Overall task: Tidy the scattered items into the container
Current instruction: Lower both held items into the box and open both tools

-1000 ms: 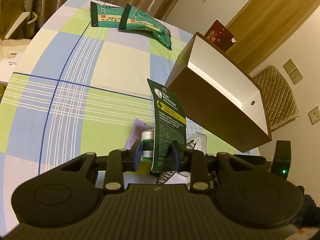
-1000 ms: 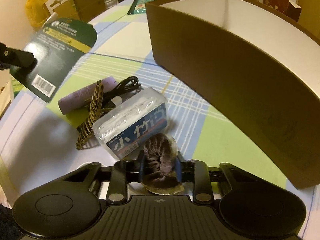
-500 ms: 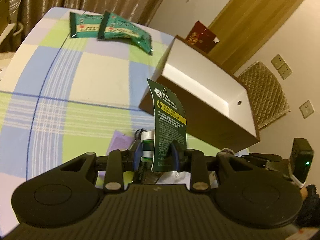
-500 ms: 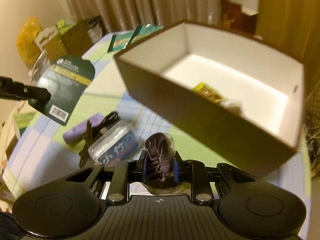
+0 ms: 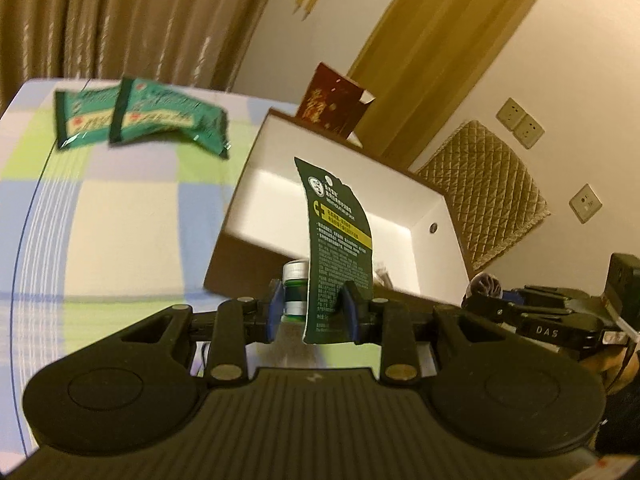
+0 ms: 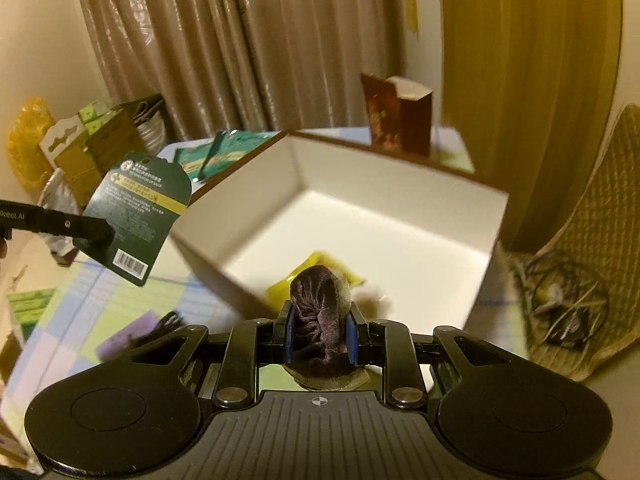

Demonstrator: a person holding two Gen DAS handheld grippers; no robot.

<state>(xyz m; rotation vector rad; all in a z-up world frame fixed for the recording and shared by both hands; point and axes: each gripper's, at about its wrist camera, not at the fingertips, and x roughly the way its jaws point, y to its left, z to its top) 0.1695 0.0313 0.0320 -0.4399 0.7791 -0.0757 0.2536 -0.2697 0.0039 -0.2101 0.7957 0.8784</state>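
Your left gripper (image 5: 312, 312) pinches the carded bottle (image 5: 340, 256); your right gripper (image 6: 319, 334) clamps the dark scrunchie (image 6: 320, 312). Both hang near the box (image 6: 400, 184), scrunchie over its near wall.

Risk: the card's tall free end could catch the rim and tip out if you release low.

Only the right view shows the yellow packet (image 6: 292, 280) inside; only the left shows the bottle's cap (image 5: 295, 270).
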